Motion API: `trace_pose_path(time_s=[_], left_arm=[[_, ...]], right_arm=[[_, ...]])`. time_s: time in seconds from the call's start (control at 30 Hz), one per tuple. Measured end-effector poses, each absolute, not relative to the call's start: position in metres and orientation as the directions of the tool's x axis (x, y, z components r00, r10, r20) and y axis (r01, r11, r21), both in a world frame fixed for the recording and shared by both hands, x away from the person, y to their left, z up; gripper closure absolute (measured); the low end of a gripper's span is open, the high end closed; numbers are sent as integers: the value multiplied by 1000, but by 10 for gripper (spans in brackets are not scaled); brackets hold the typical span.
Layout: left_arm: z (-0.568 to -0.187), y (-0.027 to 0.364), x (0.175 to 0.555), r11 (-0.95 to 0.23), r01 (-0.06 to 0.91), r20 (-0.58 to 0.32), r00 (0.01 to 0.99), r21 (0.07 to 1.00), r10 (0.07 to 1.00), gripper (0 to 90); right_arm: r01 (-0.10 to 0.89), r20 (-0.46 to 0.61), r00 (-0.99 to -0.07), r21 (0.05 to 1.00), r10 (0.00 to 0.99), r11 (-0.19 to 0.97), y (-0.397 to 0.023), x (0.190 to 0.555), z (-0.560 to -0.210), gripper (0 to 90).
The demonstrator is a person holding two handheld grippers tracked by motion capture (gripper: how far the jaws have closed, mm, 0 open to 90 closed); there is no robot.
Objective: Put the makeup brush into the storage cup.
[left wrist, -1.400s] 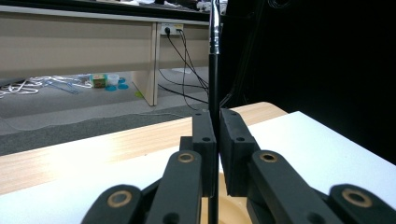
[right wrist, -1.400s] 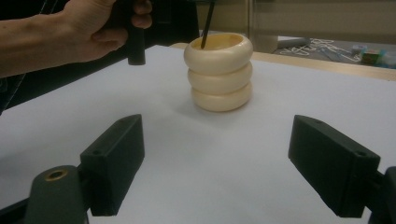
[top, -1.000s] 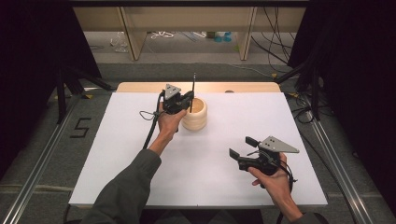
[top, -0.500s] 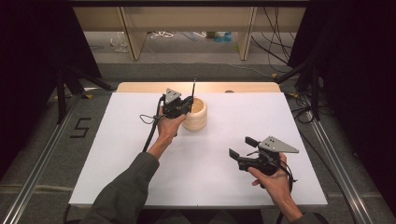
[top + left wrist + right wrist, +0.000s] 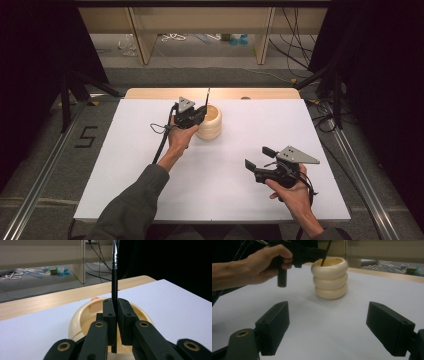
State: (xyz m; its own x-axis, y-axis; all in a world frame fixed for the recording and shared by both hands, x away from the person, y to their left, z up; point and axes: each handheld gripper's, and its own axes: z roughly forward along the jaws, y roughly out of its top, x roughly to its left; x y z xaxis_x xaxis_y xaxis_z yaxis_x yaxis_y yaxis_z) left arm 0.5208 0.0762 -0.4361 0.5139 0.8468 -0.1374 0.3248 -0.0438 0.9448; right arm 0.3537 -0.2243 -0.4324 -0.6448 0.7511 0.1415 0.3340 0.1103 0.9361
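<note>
Left tool (image 5: 115, 322) grips black rod (image 5: 114, 282) inside cream holder (image 5: 210, 122)

Cream ribbed holder (image 5: 329, 277); black pen (image 5: 114, 285); white table (image 5: 150, 165); black grippers.

White table (image 5: 125, 165) (cream ringed pot (image 5: 211, 124))

Stick (image 5: 114, 285) in holder (image 5: 211, 123), mid-table (image 5: 125, 165).
</note>
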Motion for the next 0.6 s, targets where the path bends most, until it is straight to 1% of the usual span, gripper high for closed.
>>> trace_pose_path(time_s=[0.1, 0.17, 0.23, 0.33, 0.43, 0.47, 0.5, 0.53, 0.57, 0.6], left_arm=[[-437, 76, 520, -53, 327, -132, 519, 943, 845, 840], [-436, 76, 520, -38, 330, -147, 517, 943, 843, 836], [-434, 78, 520, -12, 326, -166, 512, 945, 843, 731], [-433, 80, 519, -19, 321, -159, 519, 947, 840, 717], [-430, 82, 518, -2, 325, -176, 518, 946, 837, 652], [-429, 83, 518, -10, 320, -166, 519, 947, 838, 629], [-428, 84, 517, -9, 320, -167, 519, 947, 838, 583], [-427, 84, 517, -8, 325, -171, 518, 946, 838, 583], [-426, 86, 517, -5, 334, -179, 519, 943, 836, 542], [-425, 88, 517, 10, 358, -209, 522, 934, 827, 494]], right_arm=[[334, 141, -645, 936, 751, 111, -224, 354, -432, 196], [334, 142, -645, 936, 751, 110, -224, 354, -432, 196], [335, 144, -644, 936, 751, 108, -224, 354, -433, 196], [335, 142, -645, 936, 751, 111, -224, 354, -433, 196], [335, 145, -646, 936, 749, 108, -224, 354, -433, 196], [334, 141, -646, 936, 750, 111, -224, 354, -433, 196], [334, 141, -647, 936, 750, 112, -224, 354, -433, 196], [334, 141, -647, 936, 750, 112, -224, 354, -433, 196], [334, 141, -646, 936, 750, 112, -224, 354, -433, 196], [334, 141, -646, 936, 750, 112, -224, 354, -433, 195]])
